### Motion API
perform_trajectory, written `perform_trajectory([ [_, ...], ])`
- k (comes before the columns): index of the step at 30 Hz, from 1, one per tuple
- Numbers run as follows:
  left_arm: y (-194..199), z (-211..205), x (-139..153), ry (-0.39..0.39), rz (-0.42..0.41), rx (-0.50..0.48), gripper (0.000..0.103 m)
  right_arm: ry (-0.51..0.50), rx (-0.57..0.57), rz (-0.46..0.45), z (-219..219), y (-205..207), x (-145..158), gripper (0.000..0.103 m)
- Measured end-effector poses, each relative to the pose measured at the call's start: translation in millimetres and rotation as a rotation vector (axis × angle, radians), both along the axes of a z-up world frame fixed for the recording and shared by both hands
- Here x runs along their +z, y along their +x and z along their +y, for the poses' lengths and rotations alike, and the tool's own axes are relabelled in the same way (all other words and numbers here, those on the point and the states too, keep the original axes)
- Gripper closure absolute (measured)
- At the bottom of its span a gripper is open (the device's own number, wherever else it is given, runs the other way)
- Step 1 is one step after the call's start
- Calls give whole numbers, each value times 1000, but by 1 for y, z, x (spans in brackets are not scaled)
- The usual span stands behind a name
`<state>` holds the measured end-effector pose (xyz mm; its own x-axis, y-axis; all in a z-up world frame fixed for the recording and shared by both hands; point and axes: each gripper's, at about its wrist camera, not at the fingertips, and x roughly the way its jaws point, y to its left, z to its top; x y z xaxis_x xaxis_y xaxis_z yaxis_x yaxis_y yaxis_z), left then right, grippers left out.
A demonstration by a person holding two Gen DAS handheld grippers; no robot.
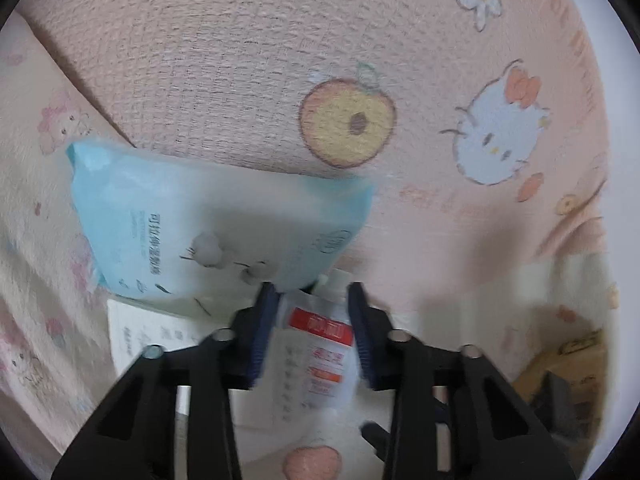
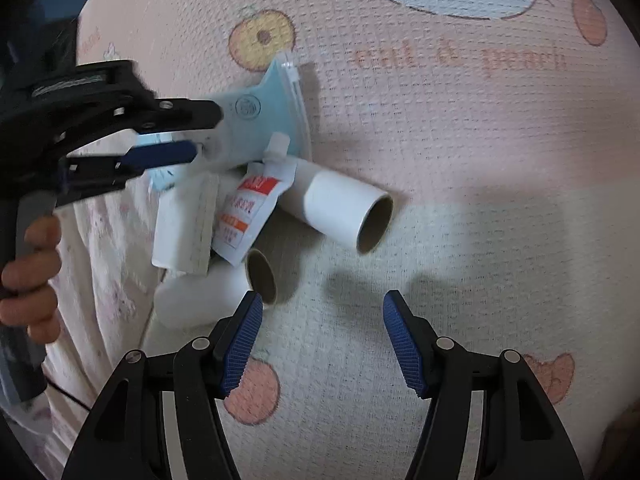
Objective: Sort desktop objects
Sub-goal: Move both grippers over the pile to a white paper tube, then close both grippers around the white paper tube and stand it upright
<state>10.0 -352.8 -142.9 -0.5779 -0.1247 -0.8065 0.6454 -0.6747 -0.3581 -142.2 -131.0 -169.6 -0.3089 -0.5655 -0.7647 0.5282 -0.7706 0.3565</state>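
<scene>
A pile lies on the pink cartoon cloth: a light blue wipes pack [image 1: 208,224] [image 2: 264,120], a white pouch with a red label [image 1: 320,352] [image 2: 248,212], a folded white booklet [image 2: 186,224] and two white cardboard tubes [image 2: 348,212] [image 2: 208,292]. My left gripper [image 1: 312,308] [image 2: 204,136] is open above the pile, its blue pads either side of the pouch in its own view, not touching it. My right gripper [image 2: 320,320] is open and empty over bare cloth, just right of the nearer tube.
The cloth [image 2: 460,160] carries Hello Kitty, peach and flower prints. A paler patterned cloth [image 1: 36,220] lies at the left. A brown cardboard box [image 1: 568,364] sits at the right edge in the left wrist view. A hand [image 2: 32,272] holds the left gripper's handle.
</scene>
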Motion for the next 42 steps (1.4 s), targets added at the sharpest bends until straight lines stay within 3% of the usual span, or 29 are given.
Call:
perform_trajectory([
  [5,-8,3,-12,-5,-86,-42,83,-14,4,-5,-4,0,-2,42],
  [8,-10,8,-15,-12,-120,-95,84,-17,24,7,-10,1,-3,42],
  [12,-15,21,-19,-77,-231,-171,84,-18,47,-16,-18,2,-7,42],
  [16,-13,31,-26,-47,-307,-241,84,-59,87,-46,-20,10,-11,42],
  [19,-5,37,-34,2,-381,-261,85,-42,140,-20,-24,18,-10,42],
  [23,11,42,-44,-42,-505,-241,85,-23,165,7,-21,25,-8,42],
  [28,45,32,-52,99,-439,-146,85,-43,157,-20,-14,20,-11,42],
  [30,55,31,-52,147,-377,-129,85,-48,148,-45,-12,17,-13,43],
  [33,60,35,-52,167,-328,-150,85,-63,142,-87,-19,13,-9,43],
  [38,66,46,-52,139,-274,-143,85,-68,139,-145,-18,13,-9,43],
  [42,74,55,-65,243,-220,-143,85,-102,127,-181,-12,14,-12,50],
])
